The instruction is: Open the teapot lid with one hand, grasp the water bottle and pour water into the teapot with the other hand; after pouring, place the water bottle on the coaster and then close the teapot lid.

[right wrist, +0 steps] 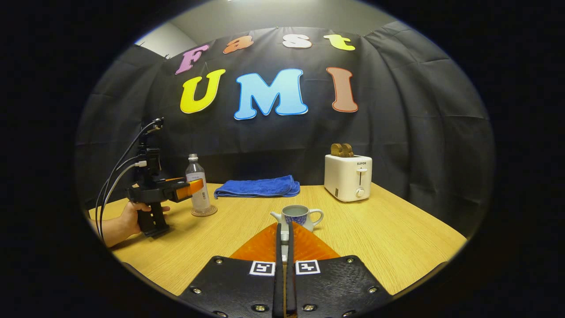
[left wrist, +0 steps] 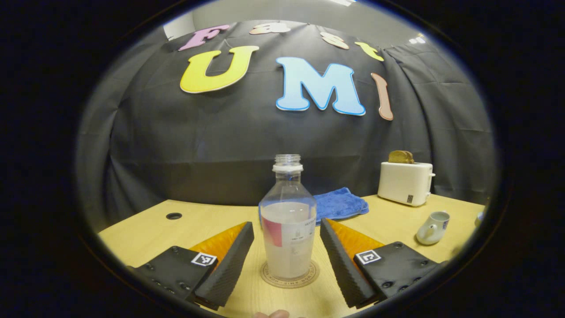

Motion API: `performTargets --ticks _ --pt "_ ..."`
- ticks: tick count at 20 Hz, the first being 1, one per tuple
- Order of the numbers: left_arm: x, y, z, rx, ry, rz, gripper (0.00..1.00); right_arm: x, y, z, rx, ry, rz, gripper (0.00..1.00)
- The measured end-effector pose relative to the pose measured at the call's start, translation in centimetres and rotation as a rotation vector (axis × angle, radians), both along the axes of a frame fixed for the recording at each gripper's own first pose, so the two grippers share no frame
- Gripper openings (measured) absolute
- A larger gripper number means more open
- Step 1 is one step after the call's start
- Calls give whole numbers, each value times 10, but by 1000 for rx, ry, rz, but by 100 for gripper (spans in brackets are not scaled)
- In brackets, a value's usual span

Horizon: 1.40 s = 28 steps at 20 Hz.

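Wooden desk [right wrist: 375,229] before black cloth: bottle on coaster, teapot open.
Left gripper [left wrist: 287,254] jaws spread around the bottle [left wrist: 288,221] on its coaster [left wrist: 289,276]; right gripper [right wrist: 284,247] jaws pinch a lid before the teapot [right wrist: 296,216].

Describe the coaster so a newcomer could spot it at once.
Start at the white toaster on the wooden table, then pass the blue towel leftward. The coaster is the flat round disc beneath the upright, uncapped water bottle.

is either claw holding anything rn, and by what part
Right claw pinches a small pale piece, likely the teapot lid, at its fingertips. Left claw straddles the water bottle without touching.
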<state>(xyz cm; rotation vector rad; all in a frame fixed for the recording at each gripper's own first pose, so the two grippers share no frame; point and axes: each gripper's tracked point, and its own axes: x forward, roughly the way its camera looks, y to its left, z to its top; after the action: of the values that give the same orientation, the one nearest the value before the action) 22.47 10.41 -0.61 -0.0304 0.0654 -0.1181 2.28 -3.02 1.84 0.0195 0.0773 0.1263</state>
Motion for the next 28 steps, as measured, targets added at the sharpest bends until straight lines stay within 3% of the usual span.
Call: performTargets --ticks 3,6,10,12,23,28 --pt "-37 5 -5 -36 26 16 100 16 -6 18 -3 -69 -23 3" --pt "-75 5 -2 -38 39 47 100 59 -14 29 -27 -109 -54 2" --pt "-116 -4 20 18 -3 59 100 120 -11 18 -20 -71 -62 3" --pt "-136 -19 38 14 -38 23 100 143 -14 10 -2 -42 -86 2" --pt "-155 -19 16 -69 29 32 100 153 -8 -9 -3 15 -76 3" --pt "-162 -15 19 -44 16 53 100 150 -5 -6 -35 8 -66 12"
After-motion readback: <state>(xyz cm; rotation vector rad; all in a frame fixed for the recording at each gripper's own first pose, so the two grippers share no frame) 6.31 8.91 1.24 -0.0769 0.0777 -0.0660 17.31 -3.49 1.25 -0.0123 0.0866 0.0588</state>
